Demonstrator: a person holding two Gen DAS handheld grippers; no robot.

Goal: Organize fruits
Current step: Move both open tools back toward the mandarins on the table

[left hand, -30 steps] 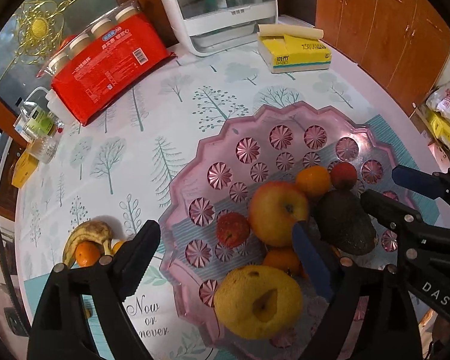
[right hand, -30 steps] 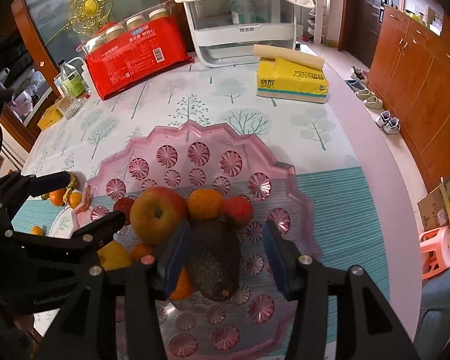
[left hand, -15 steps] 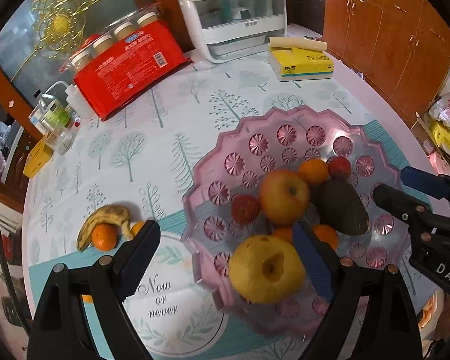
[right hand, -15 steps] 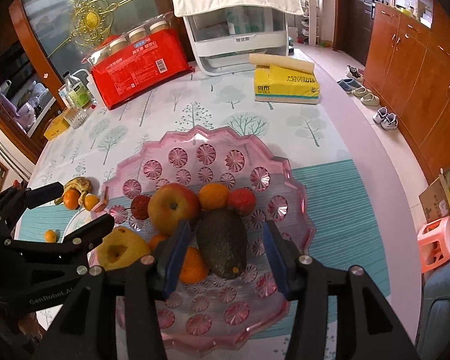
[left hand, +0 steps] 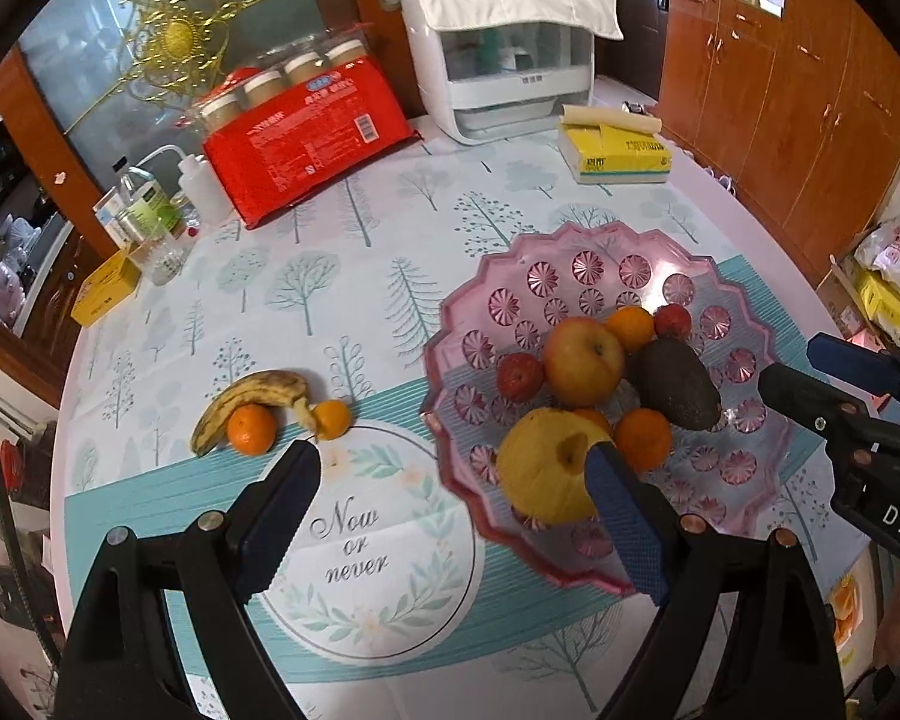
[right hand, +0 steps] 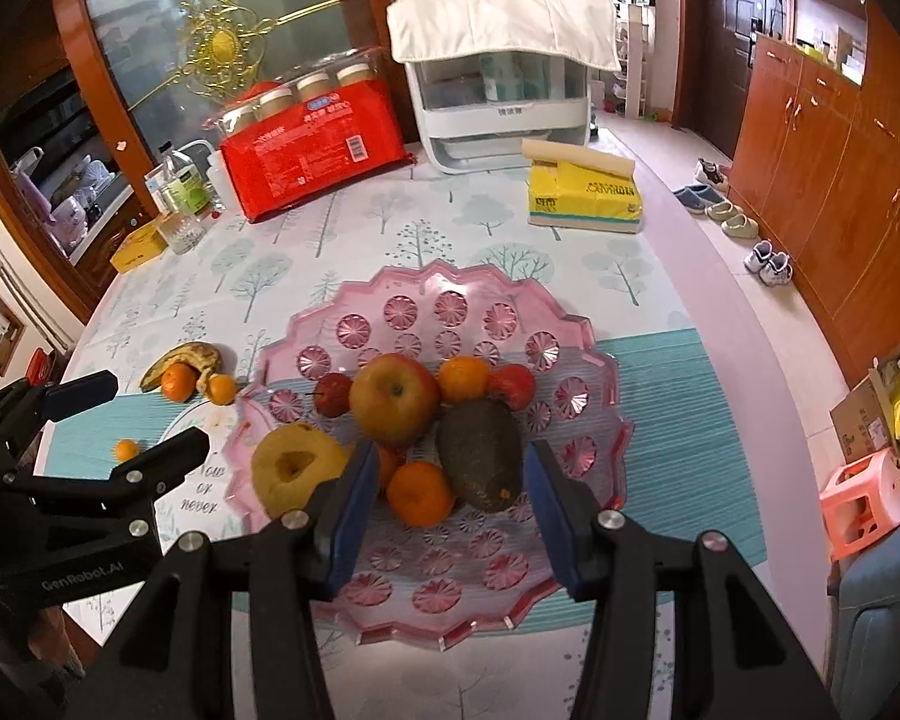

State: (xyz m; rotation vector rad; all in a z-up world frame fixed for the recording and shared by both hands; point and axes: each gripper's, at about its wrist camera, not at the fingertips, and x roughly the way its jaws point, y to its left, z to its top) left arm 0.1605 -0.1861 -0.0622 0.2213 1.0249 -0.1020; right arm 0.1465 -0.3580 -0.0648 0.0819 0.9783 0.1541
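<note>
Hovering wide open and empty, both hand-held grippers (left hand: pixel 450 492) (right hand: pixel 444 498) flank the seemingly full pink tray (right hand: pixel 570 324).

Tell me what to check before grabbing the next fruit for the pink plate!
1. Left gripper open, holding nothing: ok.
2. Right gripper open, holding nothing: ok.
3. Fruit left outside the plate: not ok; banana, two oranges beside it, another small orange.
4. Pink plate has bare room at its far side: ok.
5. Piled fruit steady: cannot tell.
</note>
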